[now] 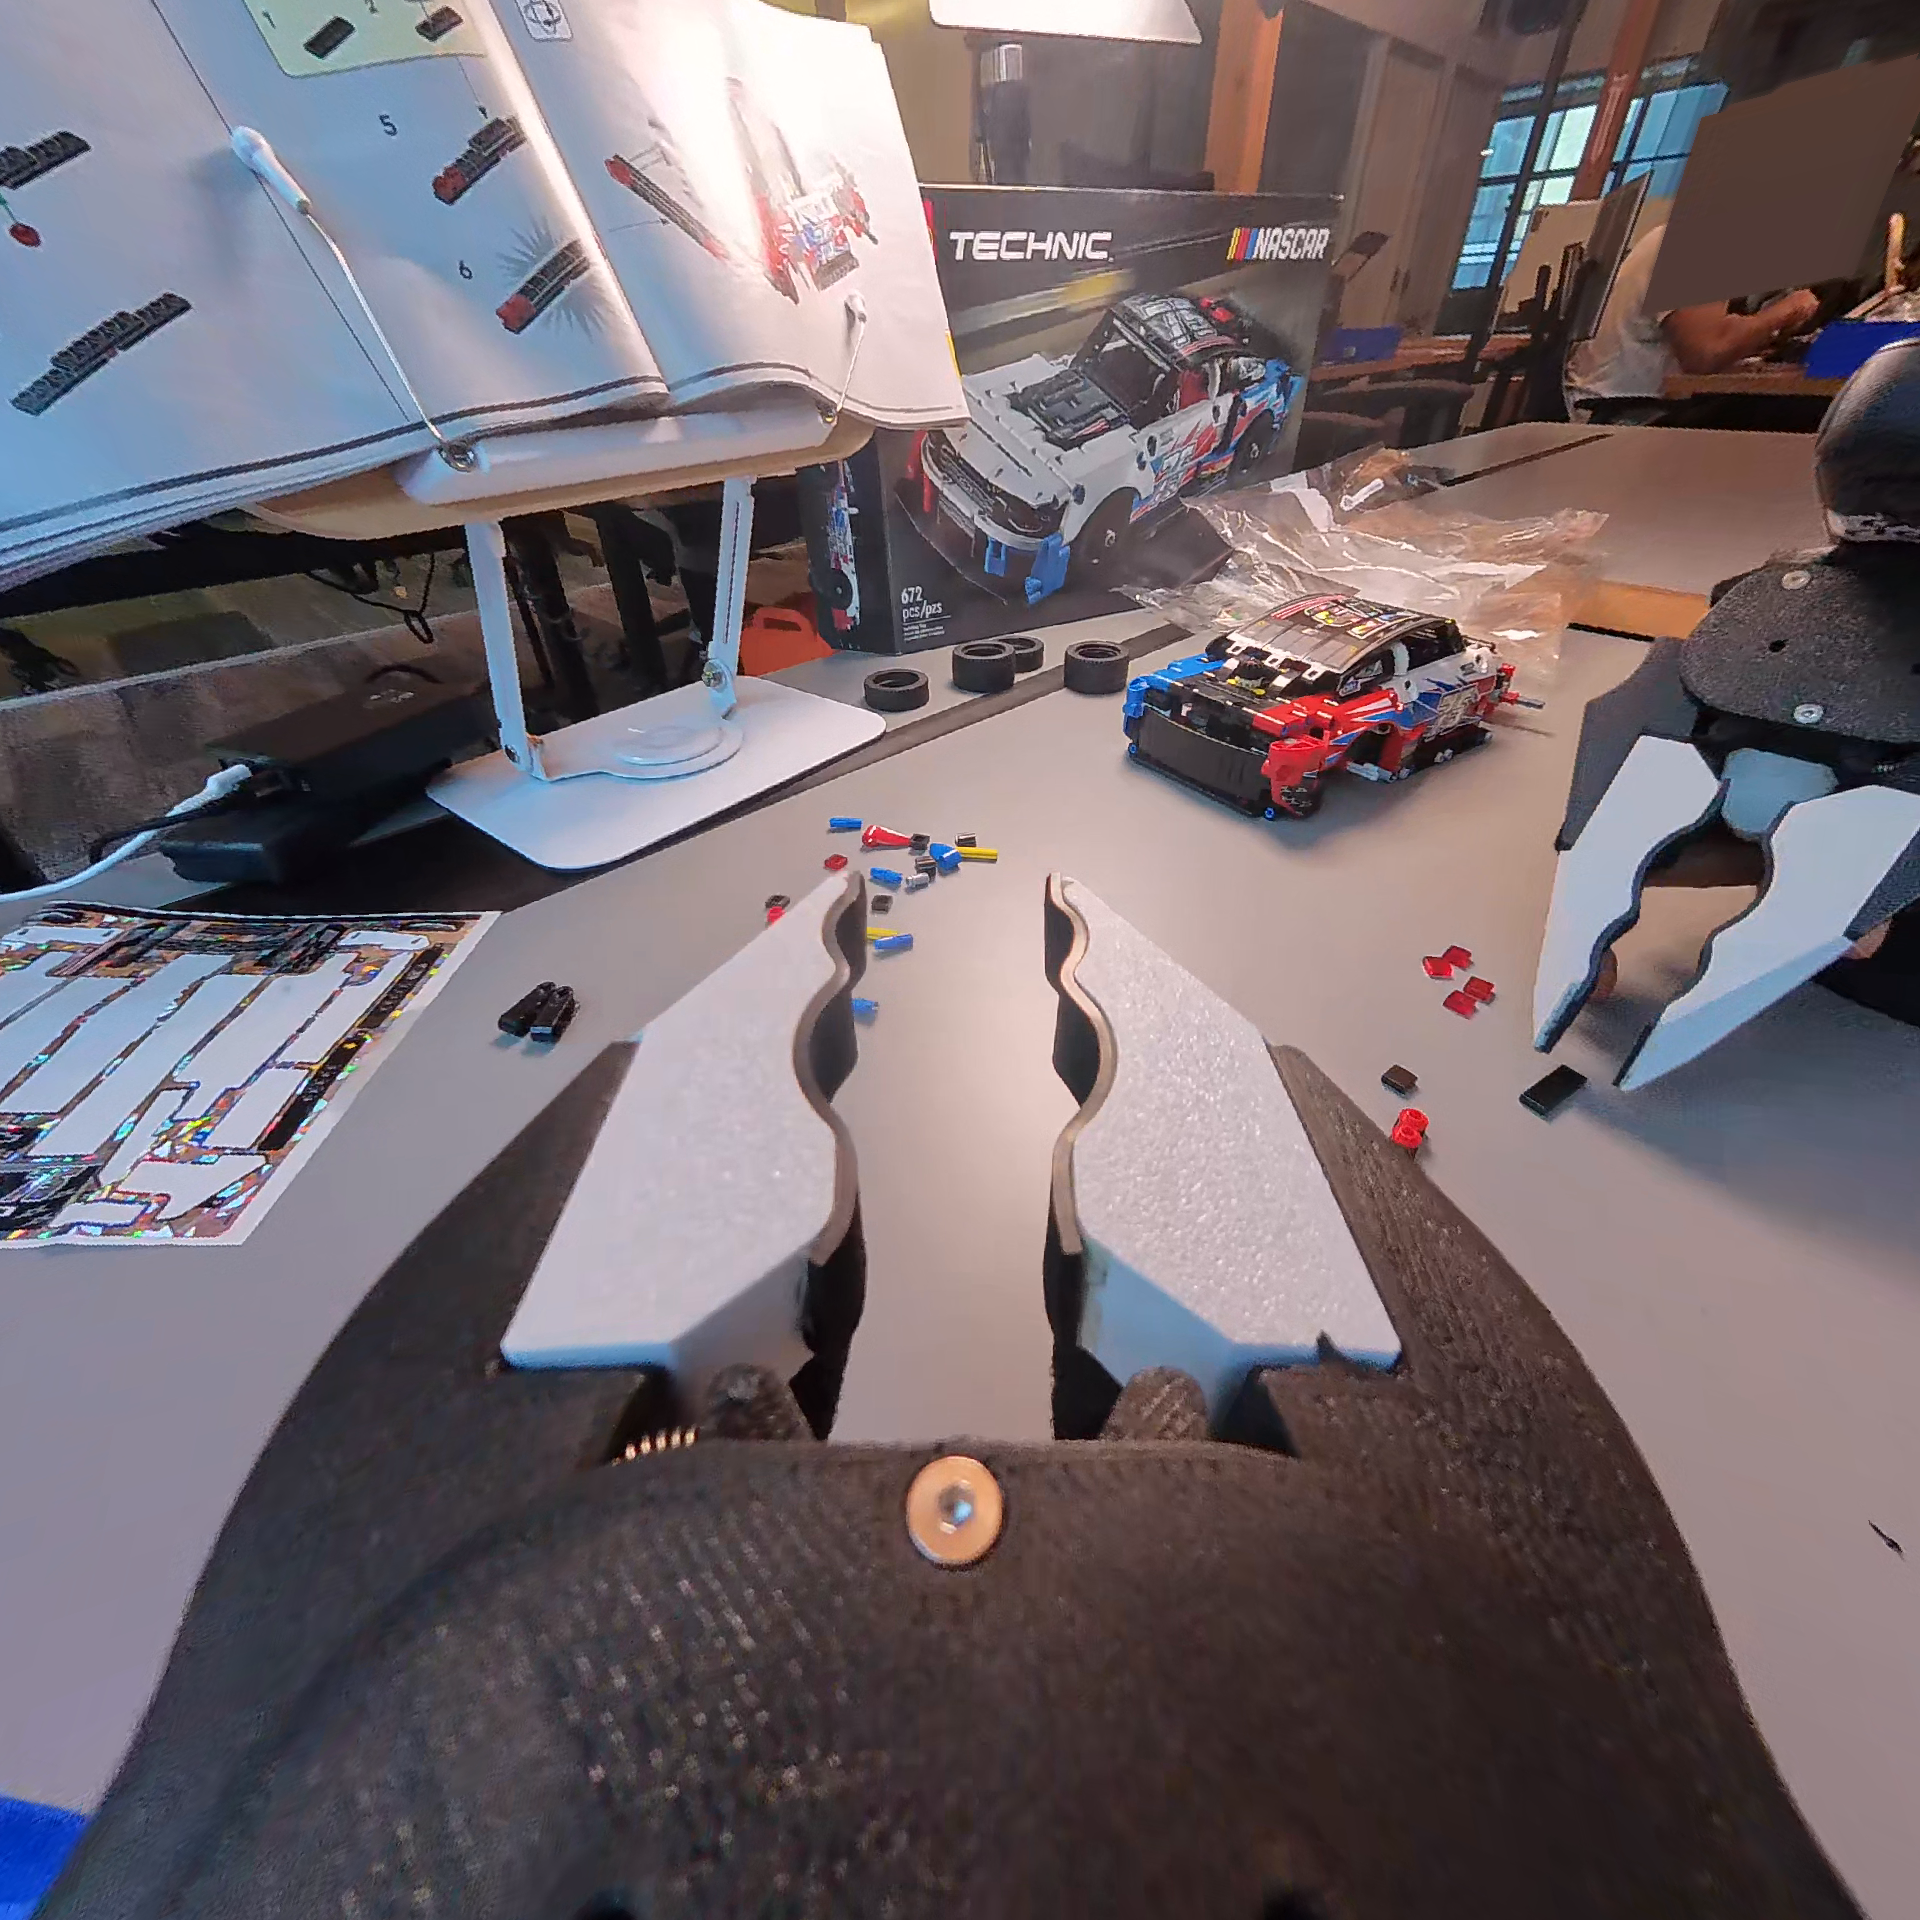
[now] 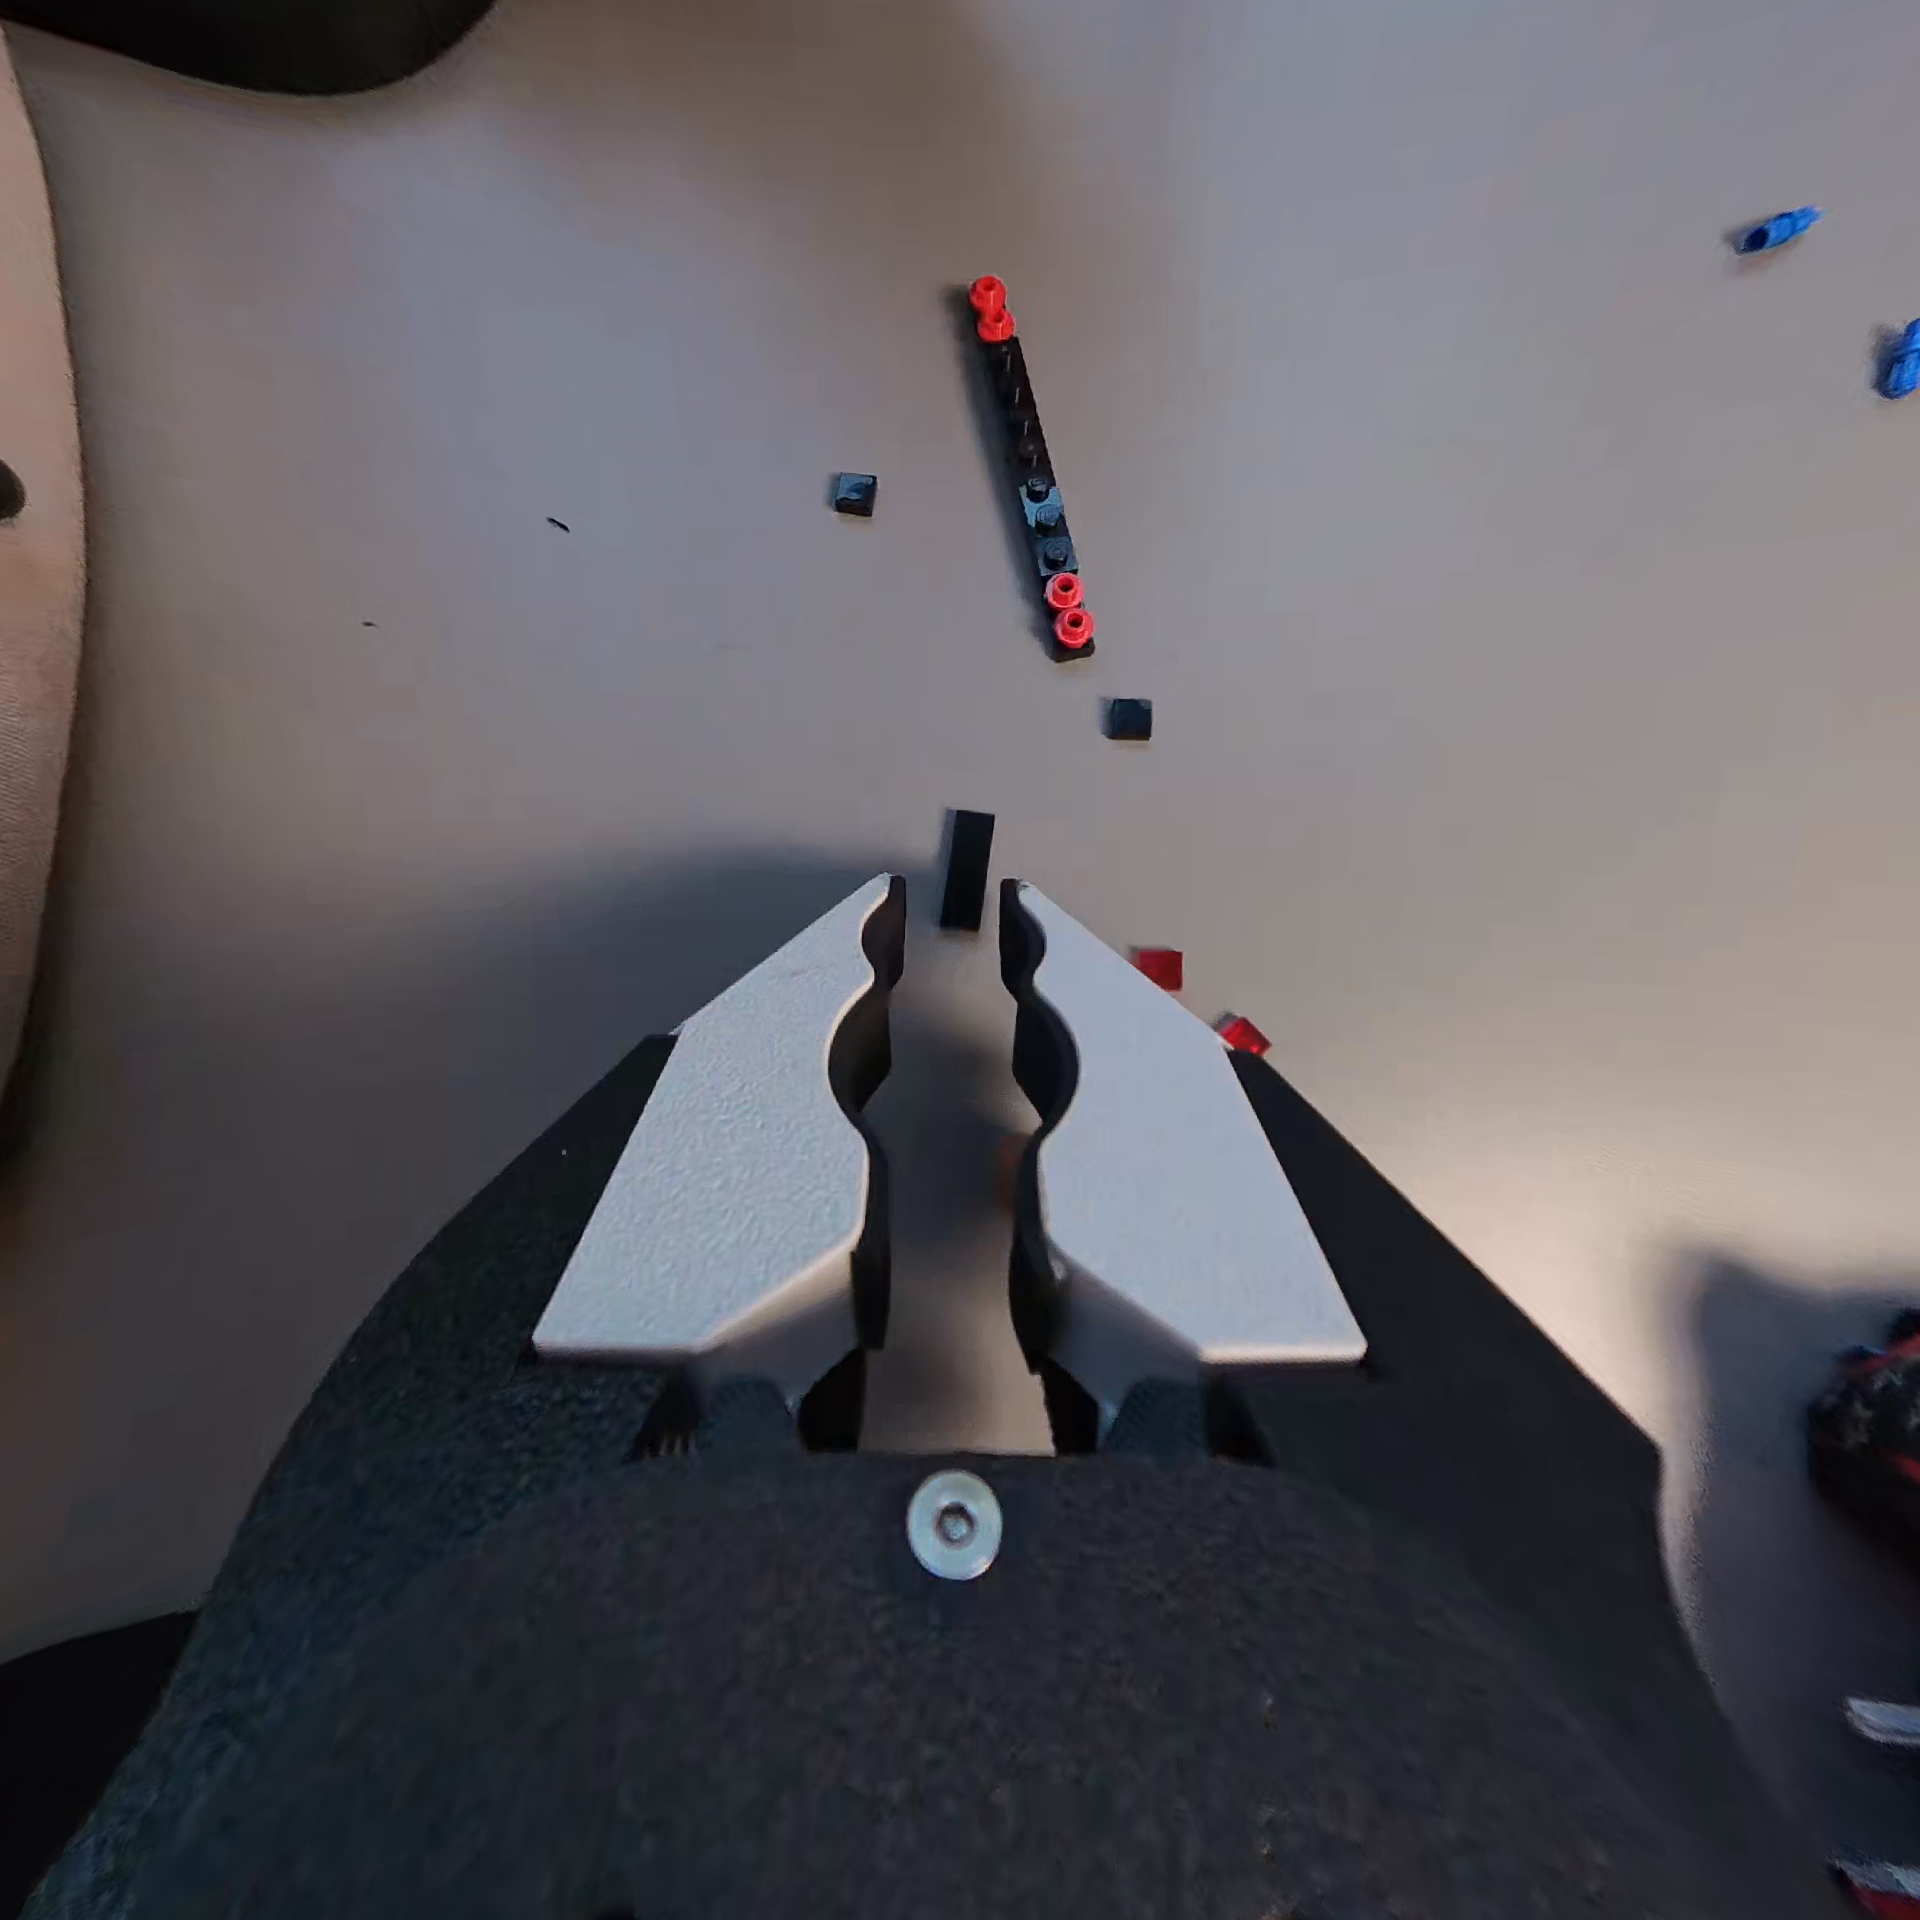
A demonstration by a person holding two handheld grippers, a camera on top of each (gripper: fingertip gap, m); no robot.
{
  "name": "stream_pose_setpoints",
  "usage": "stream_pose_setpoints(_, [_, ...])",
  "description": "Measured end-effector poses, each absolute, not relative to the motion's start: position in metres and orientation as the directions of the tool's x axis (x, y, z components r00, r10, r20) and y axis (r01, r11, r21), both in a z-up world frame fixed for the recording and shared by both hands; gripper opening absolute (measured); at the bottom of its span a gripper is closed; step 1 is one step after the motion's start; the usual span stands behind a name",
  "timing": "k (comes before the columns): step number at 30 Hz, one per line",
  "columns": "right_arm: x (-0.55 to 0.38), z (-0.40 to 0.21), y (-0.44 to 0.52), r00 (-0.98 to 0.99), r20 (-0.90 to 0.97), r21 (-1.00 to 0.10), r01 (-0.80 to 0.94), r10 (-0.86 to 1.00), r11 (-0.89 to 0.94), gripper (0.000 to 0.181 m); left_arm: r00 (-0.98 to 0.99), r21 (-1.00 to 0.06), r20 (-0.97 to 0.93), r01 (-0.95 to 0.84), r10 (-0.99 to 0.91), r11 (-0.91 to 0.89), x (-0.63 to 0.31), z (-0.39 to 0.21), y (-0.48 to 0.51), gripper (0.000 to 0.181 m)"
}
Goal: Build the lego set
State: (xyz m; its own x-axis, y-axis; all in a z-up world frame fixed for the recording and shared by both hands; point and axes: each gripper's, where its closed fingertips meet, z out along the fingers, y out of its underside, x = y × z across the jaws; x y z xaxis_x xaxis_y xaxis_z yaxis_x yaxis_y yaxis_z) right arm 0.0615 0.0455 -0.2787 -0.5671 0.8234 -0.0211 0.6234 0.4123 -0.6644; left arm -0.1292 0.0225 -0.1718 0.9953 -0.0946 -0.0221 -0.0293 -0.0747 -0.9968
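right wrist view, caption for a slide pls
Open right gripper poised over a small black tile on the grey table, near a long black strip.

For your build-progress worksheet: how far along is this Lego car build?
Mostly done: the car has its body and roof assembled. In hand: nothing yet; the open right gripper straddles a black tile, near the studded black plate. Left: four tyres lie unfitted and small pins lie loose. The left gripper is open, empty.

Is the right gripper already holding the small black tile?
No: in the right wrist view the black tile lies on the table just ahead of the open right gripper, touching neither finger.
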Motion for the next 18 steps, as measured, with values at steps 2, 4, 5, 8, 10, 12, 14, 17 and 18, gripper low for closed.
stream_pose_setpoints(2, [0.059,-0.281,0.046,-0.562,-0.017,-0.654,0.631,0.827,0.416,0.013,0.995,-0.996,-0.025,-0.033,-0.098,-0.079,-0.128,-0.173,0.023,0.032])
stream_pose_setpoints(4, [0.057,-0.283,0.047,-0.564,0.007,-0.641,0.631,0.826,0.437,0.001,0.994,-0.996,-0.027,-0.035,-0.101,-0.083,-0.127,-0.174,0.023,0.031])
stream_pose_setpoints(5, [0.055,-0.283,0.047,-0.559,0.026,-0.638,0.629,0.829,0.445,0.0,0.994,-0.996,-0.026,-0.035,-0.102,-0.086,-0.127,-0.175,0.024,0.031])
stream_pose_setpoints(8, [0.058,-0.283,0.037,-0.597,0.011,-0.631,0.618,0.802,0.469,0.0,0.994,-0.995,-0.023,-0.033,-0.106,-0.097,-0.126,-0.178,0.025,0.03])
stream_pose_setpoints(10, [0.062,-0.283,0.027,-0.637,0.015,-0.63,0.593,0.771,0.502,0.0,0.994,-0.994,-0.024,-0.035,-0.106,-0.103,-0.126,-0.179,0.025,0.03])
stream_pose_setpoints(12, [0.063,-0.283,0.025,-0.647,0.032,-0.628,0.579,0.761,0.519,0.0,0.994,-0.993,-0.027,-0.039,-0.101,-0.113,-0.126,-0.181,0.026,0.031])
stream_pose_setpoints(14, [0.062,-0.281,0.026,-0.643,0.026,-0.636,0.58,0.765,0.509,0.012,0.996,-0.989,-0.049,-0.058,-0.073,-0.133,-0.132,-0.182,0.028,0.03])
stream_pose_setpoints(17, [0.052,-0.256,0.032,-0.604,0.033,-0.732,0.528,0.797,0.43,0.024,0.987,-0.958,-0.158,-0.157,-0.012,-0.242,-0.157,-0.177,0.035,0.028])
stream_pose_setpoints(18, [0.048,-0.245,0.036,-0.586,0.042,-0.77,0.498,0.809,0.4,0.025,0.982,-0.932,-0.188,-0.181,-0.009,-0.315,-0.168,-0.175,0.038,0.029])
